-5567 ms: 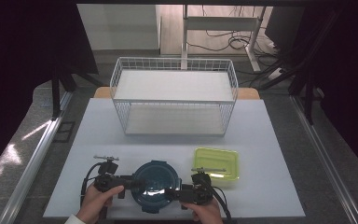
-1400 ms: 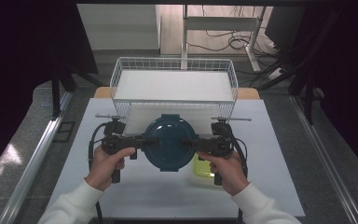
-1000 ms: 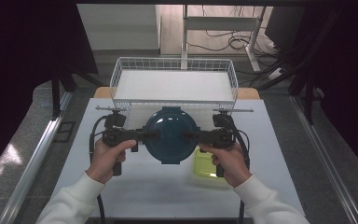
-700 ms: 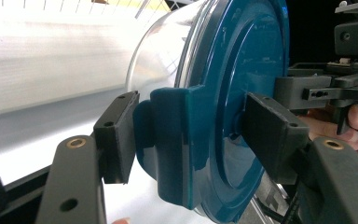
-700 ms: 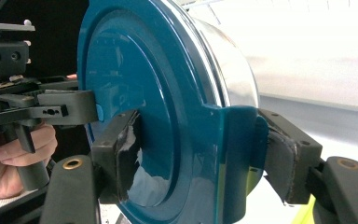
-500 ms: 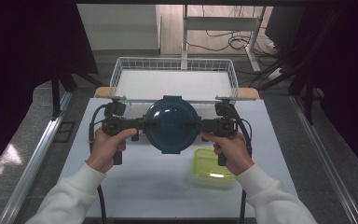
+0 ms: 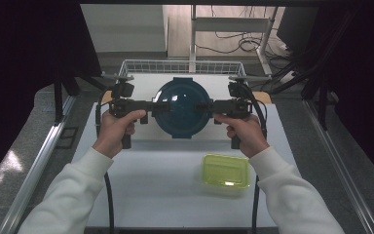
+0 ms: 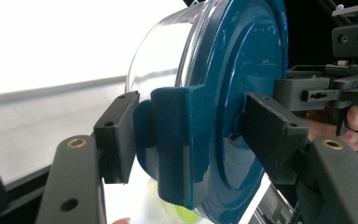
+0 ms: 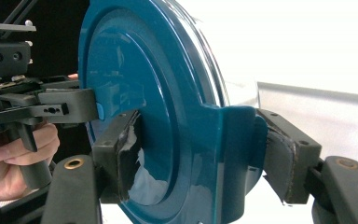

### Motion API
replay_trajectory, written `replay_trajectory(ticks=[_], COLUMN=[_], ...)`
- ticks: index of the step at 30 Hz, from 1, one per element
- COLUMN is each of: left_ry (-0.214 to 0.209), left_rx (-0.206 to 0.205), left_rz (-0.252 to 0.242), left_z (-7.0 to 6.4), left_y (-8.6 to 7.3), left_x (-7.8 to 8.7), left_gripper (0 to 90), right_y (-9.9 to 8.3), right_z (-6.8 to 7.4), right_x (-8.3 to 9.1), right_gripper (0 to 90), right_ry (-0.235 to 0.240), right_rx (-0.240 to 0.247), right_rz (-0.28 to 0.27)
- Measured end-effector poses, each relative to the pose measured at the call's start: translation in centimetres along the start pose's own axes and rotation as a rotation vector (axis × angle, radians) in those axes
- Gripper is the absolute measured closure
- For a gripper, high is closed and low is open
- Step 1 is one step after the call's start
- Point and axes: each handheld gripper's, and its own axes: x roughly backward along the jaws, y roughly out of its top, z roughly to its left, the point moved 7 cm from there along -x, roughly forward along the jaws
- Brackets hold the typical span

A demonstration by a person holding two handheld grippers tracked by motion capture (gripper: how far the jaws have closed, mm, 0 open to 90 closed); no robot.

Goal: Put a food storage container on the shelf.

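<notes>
Teal container [image 7: 180,107] is riding between left gripper [image 7: 148,105] and right gripper [image 7: 209,106], both clamping its side latches; keeping them level while lowering into basket [image 7: 136,66].

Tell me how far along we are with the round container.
Done: the round blue-lidded container is off the table, tipped on edge. In hand: the left claw and right claw clamp its side latches in front of the wire basket. Left: setting it down; the green box waits on the table.
</notes>
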Motion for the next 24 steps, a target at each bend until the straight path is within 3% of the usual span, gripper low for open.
replay_trajectory(ticks=[14,24], left_ry=[-0.004,-0.014], left_rx=[0.016,0.022], left_rz=[-0.013,0.002], left_z=[1.4,2.6], left_y=[3.8,6.0], left_x=[-1.3,-2.6], left_gripper=[38.6,38.8], right_y=[4.3,6.5], right_z=[-1.4,-2.8], right_x=[-1.0,-1.6], right_gripper=[34.8,35.2], right_ry=[0.007,0.01], right_rx=[0.013,-0.012], right_rz=[0.004,-0.015])
